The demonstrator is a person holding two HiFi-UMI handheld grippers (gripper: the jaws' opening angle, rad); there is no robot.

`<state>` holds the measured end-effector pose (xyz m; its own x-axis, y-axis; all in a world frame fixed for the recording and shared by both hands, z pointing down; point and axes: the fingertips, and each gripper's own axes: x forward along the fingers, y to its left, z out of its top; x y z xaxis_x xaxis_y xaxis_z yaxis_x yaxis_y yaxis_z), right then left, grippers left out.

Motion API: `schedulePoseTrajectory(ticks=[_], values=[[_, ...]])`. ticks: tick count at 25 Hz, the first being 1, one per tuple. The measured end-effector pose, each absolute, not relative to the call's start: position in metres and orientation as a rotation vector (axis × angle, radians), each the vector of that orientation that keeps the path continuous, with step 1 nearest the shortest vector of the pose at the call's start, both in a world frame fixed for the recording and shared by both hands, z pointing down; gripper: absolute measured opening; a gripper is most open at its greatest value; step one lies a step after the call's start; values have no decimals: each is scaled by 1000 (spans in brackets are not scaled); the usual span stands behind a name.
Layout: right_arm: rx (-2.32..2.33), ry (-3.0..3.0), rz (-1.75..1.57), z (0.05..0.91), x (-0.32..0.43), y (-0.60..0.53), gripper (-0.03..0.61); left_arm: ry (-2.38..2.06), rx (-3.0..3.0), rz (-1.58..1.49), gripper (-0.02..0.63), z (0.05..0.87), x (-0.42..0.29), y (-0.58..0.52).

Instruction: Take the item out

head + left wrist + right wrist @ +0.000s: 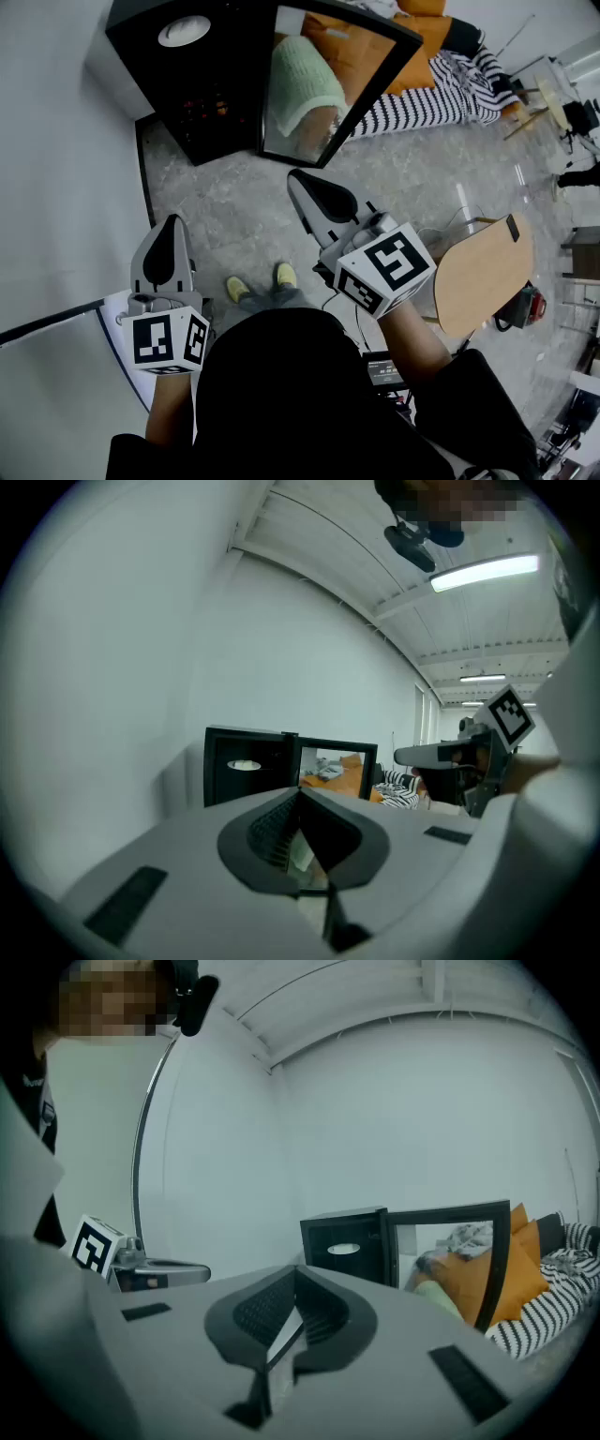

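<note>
Left tool (298,792): jaws closed on each other with nothing between them. It is held level and points forward.
Right tool (298,1270): jaws also pressed together and empty. It is held beside the left tool, slightly higher and further forward in the head view.
Under both tools: bare grey floor (234,220). No bench is in view.
Ahead of both tools: a black cabinet (211,103) stands on the floor against the wall, well apart from either tip.
Door: the glass door (328,80) is swung open and hangs on the cabinet's side nearer the right tool. The opening faces the tools and is clear.
Item: a pale round flat thing (185,30) sits inside the dark cabinet, high in the opening. It lies roughly straight ahead of the left tool and ahead-left of the right tool. Whether it is a plate or a lid cannot be told.
Step in hand (judged): the approach. The door is already open, nothing is gripped, and the item is untouched.
Next move calls for: carrying one tool forward into the opening and parting its jaws before contact. The jaws would then close on the item's rim, since it looks flat and low.
Watch: the open door edge lies close to the right tool's line in, so the left tool looks to have the straighter path.
</note>
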<state>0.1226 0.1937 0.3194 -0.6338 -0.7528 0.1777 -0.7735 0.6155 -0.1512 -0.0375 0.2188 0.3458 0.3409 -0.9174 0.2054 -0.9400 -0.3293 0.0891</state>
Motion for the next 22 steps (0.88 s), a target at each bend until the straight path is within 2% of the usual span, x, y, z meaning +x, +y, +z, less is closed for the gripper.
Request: schedulePoseTrajectory(ticks=[22], values=[[1288,-2767,332,303,83,194,3,-1681,2456,157,9,324,-76,221]])
